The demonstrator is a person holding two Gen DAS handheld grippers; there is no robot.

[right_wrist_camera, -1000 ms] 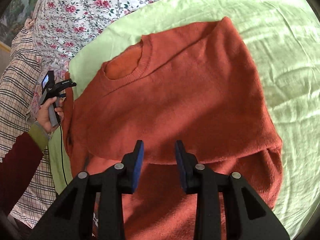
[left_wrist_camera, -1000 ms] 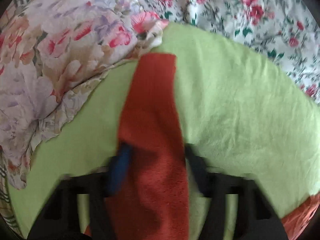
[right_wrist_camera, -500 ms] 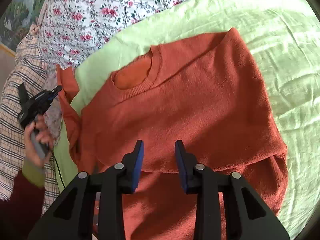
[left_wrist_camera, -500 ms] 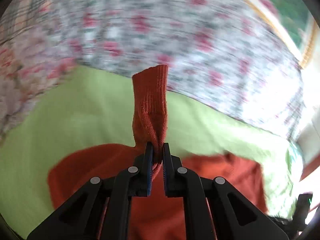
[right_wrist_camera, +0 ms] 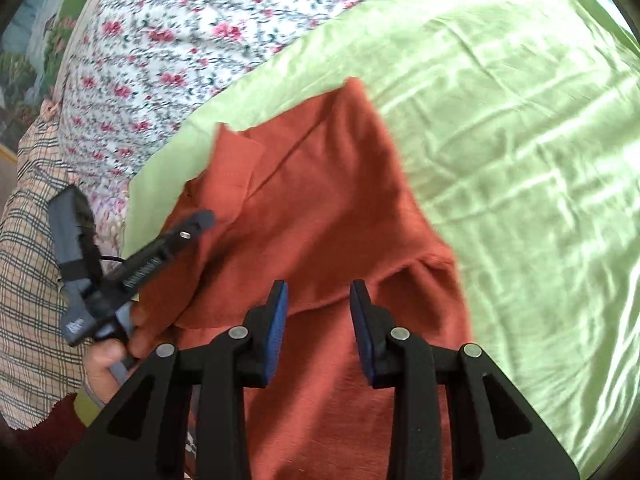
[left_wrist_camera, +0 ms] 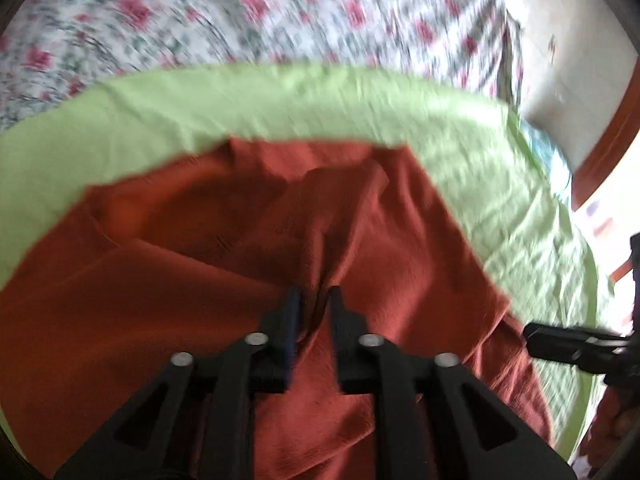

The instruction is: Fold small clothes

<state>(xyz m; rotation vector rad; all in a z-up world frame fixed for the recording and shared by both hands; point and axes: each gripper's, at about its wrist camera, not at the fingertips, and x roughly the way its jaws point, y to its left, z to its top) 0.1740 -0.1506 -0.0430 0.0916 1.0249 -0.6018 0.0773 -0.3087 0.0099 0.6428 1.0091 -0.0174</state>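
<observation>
Two narrow black jaws of the left gripper [left_wrist_camera: 311, 300] pinch a bunched fold of the rust-orange knitted sweater [right_wrist_camera: 332, 208], its sleeve drawn across the body; the right gripper [right_wrist_camera: 319, 300] hovers over the lower body with jaws apart, holding nothing. The sweater lies on the light green sheet [right_wrist_camera: 520, 140] spread over the floral-print bed cover [right_wrist_camera: 180, 28]. I would lay the sleeve flat and straight across the chest before letting go, so no ridge stays under the next fold.

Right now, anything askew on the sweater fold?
Yes: the sleeve folded across the orange sweater lies crooked and bunched over the neckline, with ridged wrinkles at the left gripper. Right gripper hovers open over the hem fold.
</observation>
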